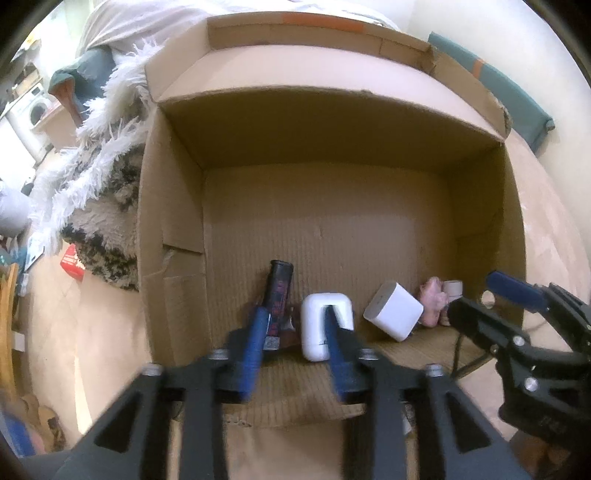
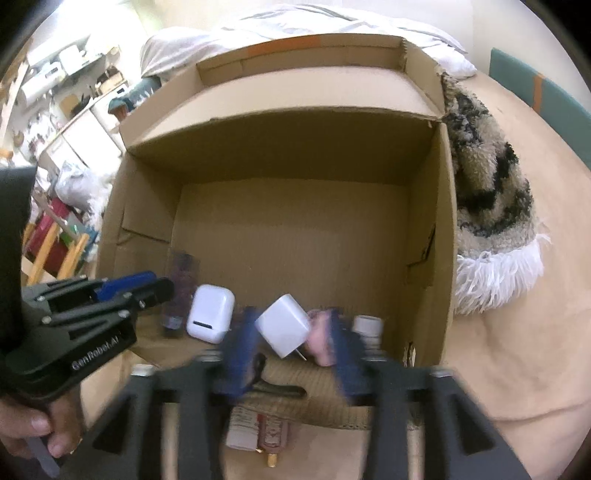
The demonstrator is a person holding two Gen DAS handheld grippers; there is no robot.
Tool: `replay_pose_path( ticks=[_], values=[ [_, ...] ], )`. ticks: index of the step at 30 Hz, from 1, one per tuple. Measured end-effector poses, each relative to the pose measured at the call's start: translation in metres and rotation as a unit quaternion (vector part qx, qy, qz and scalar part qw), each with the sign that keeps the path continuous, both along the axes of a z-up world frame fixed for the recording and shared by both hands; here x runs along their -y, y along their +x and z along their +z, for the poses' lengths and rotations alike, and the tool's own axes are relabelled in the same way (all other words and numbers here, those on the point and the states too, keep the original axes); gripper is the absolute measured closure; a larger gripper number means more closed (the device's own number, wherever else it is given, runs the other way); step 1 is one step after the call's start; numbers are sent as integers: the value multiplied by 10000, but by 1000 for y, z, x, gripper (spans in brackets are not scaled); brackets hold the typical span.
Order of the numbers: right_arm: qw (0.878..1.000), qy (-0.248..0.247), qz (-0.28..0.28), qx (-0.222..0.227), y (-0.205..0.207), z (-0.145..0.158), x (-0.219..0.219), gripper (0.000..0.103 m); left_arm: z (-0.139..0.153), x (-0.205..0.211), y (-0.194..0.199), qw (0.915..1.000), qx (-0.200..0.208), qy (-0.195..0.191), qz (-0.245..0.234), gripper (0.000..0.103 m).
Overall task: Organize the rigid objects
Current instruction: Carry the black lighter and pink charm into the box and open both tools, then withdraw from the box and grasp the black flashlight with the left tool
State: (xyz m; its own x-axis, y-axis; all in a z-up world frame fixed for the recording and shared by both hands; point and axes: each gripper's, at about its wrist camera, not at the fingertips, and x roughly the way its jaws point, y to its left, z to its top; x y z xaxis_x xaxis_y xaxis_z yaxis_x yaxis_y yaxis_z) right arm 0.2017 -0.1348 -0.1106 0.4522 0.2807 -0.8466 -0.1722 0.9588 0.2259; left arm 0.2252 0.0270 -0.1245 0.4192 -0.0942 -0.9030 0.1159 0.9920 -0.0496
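Observation:
An open cardboard box (image 1: 332,122) (image 2: 288,147) stands on the floor. Along its near wall lie a dark tube (image 1: 279,291) (image 2: 180,284), a white earbud case (image 1: 320,328) (image 2: 210,318), a white charger cube (image 1: 393,311) (image 2: 284,325), a pink object (image 1: 433,301) (image 2: 320,334) and a white-capped item (image 1: 453,286) (image 2: 367,325). My left gripper (image 1: 295,321) (image 2: 155,282) is open and empty above the tube and case. My right gripper (image 2: 291,325) (image 1: 476,291) is open and empty over the charger cube.
A shaggy rug (image 1: 107,177) (image 2: 487,192) lies against the box's side. A red packet (image 1: 72,262) lies on the floor at left. A small box (image 2: 258,430) lies under the near flap. A bed (image 2: 295,26) is behind.

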Motion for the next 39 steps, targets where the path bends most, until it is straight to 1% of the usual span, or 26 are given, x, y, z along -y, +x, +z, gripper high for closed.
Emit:
replay_pose_path(
  ticks=[2,4,7,11,16,19,23,25,28,31,34,37,39],
  values=[
    [9999,92,-36,51,0,4,3,32,6,-5,-2,9999,78,-48,71,39],
    [9999,124,-65,58,1,5,6,32,11,-11,-2,9998,142,-120,94,39],
    [9998,138,-103,59,-1,7,9,32,13,-15,0,9998,112,-104,158,39],
    [9996,175,-152,135,-4,12,11,32,18,-25,-3,9994,95,-208,243,39],
    [9992,267,-227,212,-12,21,15,32,27,-37,-15,9994,16,-269,218,39],
    [9993,235,-217,218,-22,25,19,32,32,-42,-22,9992,-12,-310,271,39],
    [9990,302,-228,252,-33,33,22,32,34,-50,-38,9974,-96,-584,407,39],
    [9987,361,-262,244,-38,35,23,32,35,-48,-47,9977,-66,-569,370,39],
    [9978,539,-370,76,-48,32,27,32,31,-45,-64,9983,-67,-523,261,39],
    [9972,603,-435,-104,-58,25,27,32,19,-44,-81,9980,-248,-571,143,39],
    [9956,737,-499,-293,-68,19,27,32,5,-43,-88,9975,-451,-532,130,39],
    [9921,844,-649,-661,-74,5,30,32,-9,-39,-90,9958,-711,-572,88,39],
    [9878,907,-806,-973,-76,-8,33,32,-18,-41,-90,9946,-838,-570,201,39]
  ],
)
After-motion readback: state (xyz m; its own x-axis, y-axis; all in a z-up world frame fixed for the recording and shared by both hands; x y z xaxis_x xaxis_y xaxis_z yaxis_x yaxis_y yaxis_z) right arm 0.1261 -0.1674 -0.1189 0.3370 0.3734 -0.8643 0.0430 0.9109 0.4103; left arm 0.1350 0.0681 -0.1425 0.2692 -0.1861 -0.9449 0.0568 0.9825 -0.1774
